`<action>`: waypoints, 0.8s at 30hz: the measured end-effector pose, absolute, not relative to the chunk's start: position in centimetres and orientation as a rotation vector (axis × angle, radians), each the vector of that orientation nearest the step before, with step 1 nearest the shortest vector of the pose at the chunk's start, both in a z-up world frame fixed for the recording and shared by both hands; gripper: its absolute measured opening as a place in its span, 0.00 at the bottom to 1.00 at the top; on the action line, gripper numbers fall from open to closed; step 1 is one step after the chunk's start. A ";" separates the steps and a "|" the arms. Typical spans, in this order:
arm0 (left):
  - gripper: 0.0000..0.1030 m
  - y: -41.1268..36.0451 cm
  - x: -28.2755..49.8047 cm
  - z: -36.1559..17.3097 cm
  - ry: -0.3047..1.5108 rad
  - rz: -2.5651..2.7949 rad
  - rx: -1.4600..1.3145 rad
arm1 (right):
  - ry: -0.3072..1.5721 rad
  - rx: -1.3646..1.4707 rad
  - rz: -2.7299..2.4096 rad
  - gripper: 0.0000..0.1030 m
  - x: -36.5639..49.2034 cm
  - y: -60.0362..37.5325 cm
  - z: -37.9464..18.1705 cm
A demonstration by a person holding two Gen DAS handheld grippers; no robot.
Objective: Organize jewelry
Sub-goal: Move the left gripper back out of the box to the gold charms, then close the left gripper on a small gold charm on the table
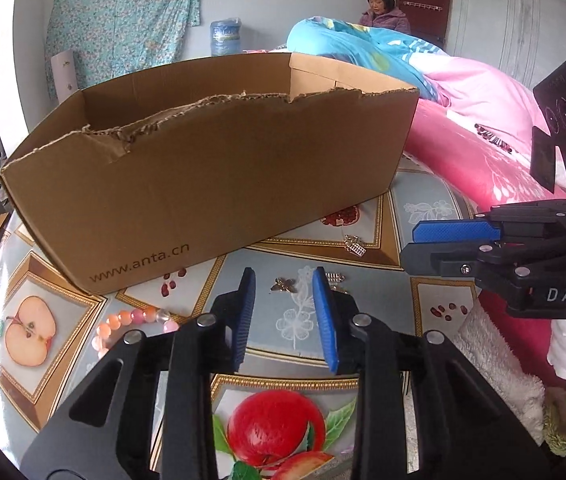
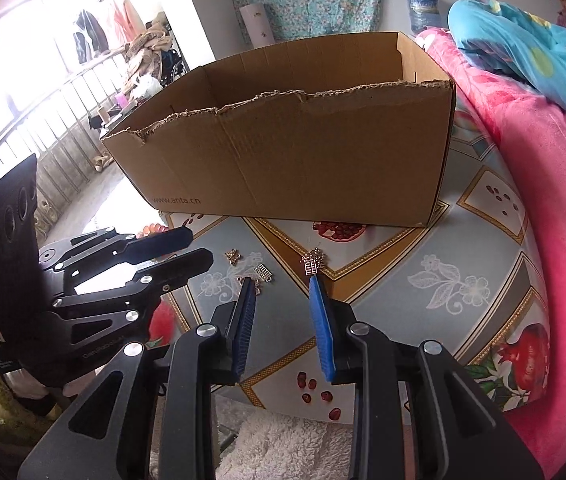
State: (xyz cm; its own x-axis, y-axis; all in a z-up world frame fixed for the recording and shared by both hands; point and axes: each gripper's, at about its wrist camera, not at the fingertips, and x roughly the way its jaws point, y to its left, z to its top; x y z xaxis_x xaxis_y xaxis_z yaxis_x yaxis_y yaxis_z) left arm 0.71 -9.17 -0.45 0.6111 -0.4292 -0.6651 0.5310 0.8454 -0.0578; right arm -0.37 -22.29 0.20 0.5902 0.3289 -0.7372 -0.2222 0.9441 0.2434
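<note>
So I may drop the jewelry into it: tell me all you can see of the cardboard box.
The cardboard box is plain brown corrugated card, long, open-topped, upright on the fruit-print tablecloth. Its near wall's top edge is torn ragged; the far wall stands higher. "www.anta.cn" is printed low at the near left corner. Its inside floor is hidden. The bedding lies close at its right end.
</note>
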 end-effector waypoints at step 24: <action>0.18 -10.8 2.5 -2.5 0.757 -0.598 0.268 | 0.884 0.157 0.323 0.27 0.2 -22.8 -0.4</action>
